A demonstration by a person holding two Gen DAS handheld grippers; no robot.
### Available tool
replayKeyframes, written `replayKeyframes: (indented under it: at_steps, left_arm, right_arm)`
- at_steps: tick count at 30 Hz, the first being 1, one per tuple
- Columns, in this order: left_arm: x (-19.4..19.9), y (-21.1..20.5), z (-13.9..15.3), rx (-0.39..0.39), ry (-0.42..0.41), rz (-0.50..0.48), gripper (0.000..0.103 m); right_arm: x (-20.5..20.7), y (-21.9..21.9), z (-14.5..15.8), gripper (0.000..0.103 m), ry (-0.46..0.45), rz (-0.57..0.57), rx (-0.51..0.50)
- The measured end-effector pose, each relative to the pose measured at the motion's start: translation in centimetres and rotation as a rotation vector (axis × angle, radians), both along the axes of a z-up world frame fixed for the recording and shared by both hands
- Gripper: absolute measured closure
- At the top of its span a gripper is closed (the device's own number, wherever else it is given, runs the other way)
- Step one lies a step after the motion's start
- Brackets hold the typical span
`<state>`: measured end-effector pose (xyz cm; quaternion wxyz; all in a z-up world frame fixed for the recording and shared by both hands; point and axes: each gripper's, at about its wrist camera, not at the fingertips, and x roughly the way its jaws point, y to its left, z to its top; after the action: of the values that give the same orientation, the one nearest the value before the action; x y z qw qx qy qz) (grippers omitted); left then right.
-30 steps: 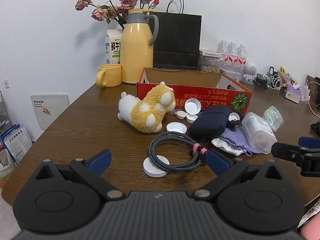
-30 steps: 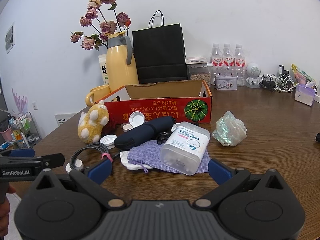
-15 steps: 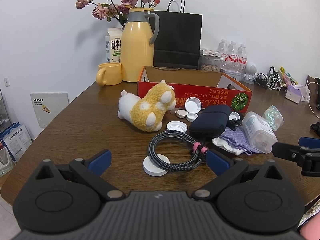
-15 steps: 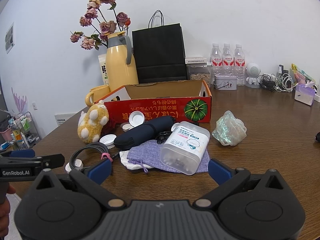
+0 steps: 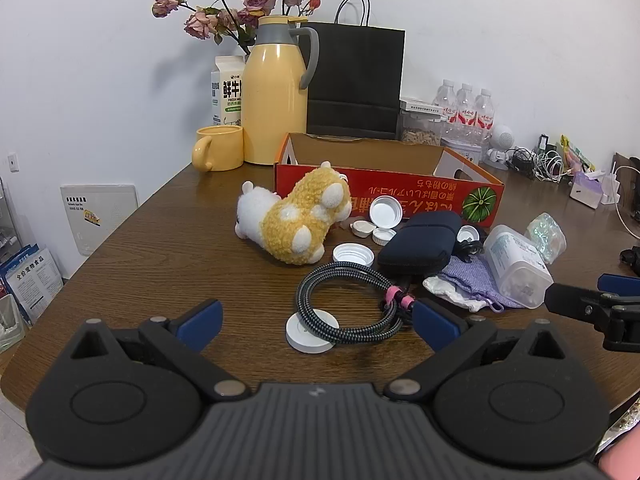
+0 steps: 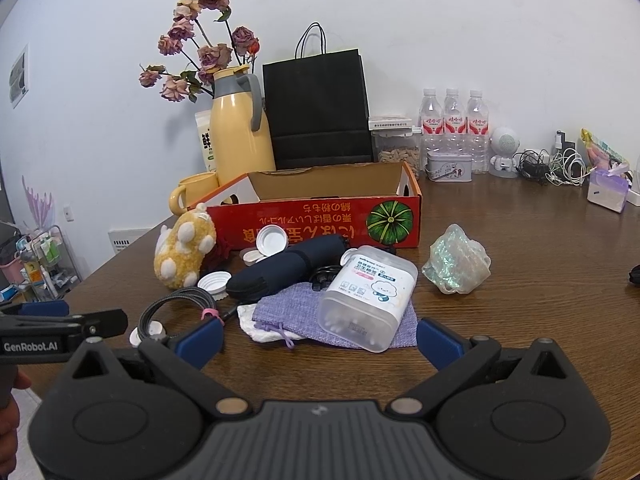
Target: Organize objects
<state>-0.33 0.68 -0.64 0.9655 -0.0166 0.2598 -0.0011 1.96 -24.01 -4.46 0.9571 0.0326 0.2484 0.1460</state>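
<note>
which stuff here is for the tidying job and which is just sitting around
For the job: plush toy, coiled cable, dark pouch, white lids, plastic tub, purple bag, red box.

Lying about: thermos, mug, black bag, water bottles.

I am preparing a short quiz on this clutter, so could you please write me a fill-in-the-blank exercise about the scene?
1. The clear plastic box lies on a ____ cloth pouch.
2. The coiled cable rests partly on a round ____ disc.
3. The red cardboard box bears a picture of a ____.
4. The jaws of both grippers are ____.

Missing: purple; white; pumpkin; open
</note>
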Motion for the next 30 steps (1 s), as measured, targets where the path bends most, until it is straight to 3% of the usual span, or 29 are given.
replayKeyframes:
  at_steps: [17,30]
  left_arm:
    - [0.2,0.1,-0.3,-0.007,0.012,0.004,0.000]
    - [2.0,0.1,-1.5,-0.010,0.070,-0.031,0.000]
  right_arm:
    - [0.0,-0.3,0.0,0.000,0.001,-0.003,0.002]
    - [1.3,-0.2,-1.2,0.000,0.014,-0.014,-0.022]
